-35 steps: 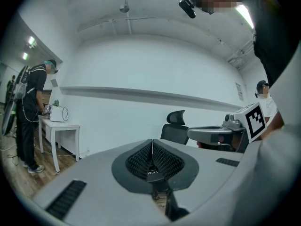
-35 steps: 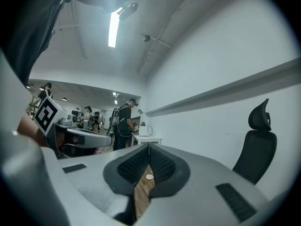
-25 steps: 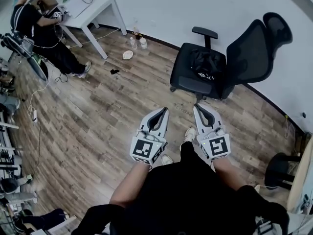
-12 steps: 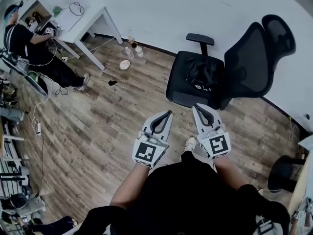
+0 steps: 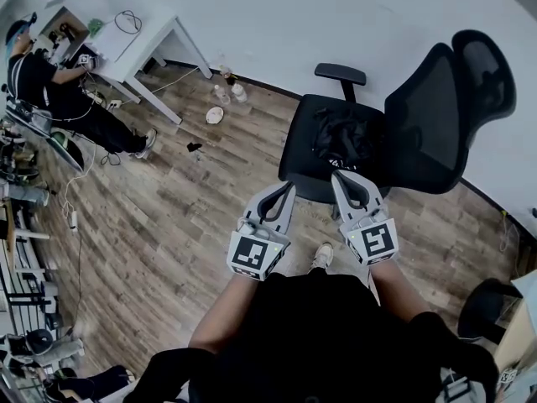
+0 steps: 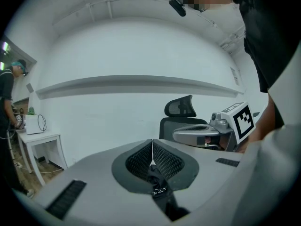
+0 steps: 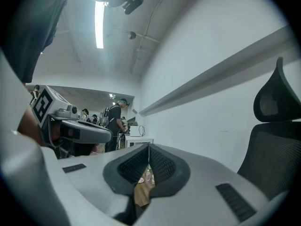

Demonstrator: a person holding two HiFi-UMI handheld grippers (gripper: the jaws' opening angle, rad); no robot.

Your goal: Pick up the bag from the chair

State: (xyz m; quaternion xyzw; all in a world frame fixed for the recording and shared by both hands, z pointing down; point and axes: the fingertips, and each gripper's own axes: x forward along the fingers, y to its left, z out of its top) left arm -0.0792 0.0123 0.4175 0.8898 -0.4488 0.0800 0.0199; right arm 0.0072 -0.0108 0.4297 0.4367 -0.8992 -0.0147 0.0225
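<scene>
A black bag (image 5: pixel 344 135) lies crumpled on the seat of a black office chair (image 5: pixel 312 159) in the head view, and a piece of it shows through the left jaws as a dark bag (image 6: pixel 155 178). My left gripper (image 5: pixel 289 188) is shut and empty, its tip at the seat's front edge. My right gripper (image 5: pixel 339 177) is shut and empty too, its tip over the front of the seat, just short of the bag. The chair's backrest (image 7: pixel 277 164) fills the right of the right gripper view.
A white desk (image 5: pixel 138 36) stands at the far left with a person (image 5: pixel 46 78) beside it. Bottles and a small dish (image 5: pixel 215 114) sit on the wood floor by the wall. My shoe (image 5: pixel 321 255) is on the floor below the grippers. A second chair base (image 5: pixel 491 305) is at lower right.
I have stepped toward the chair. Both shut grippers went from over bare floor to the seat's front edge, and the chair and bag look larger and closer.
</scene>
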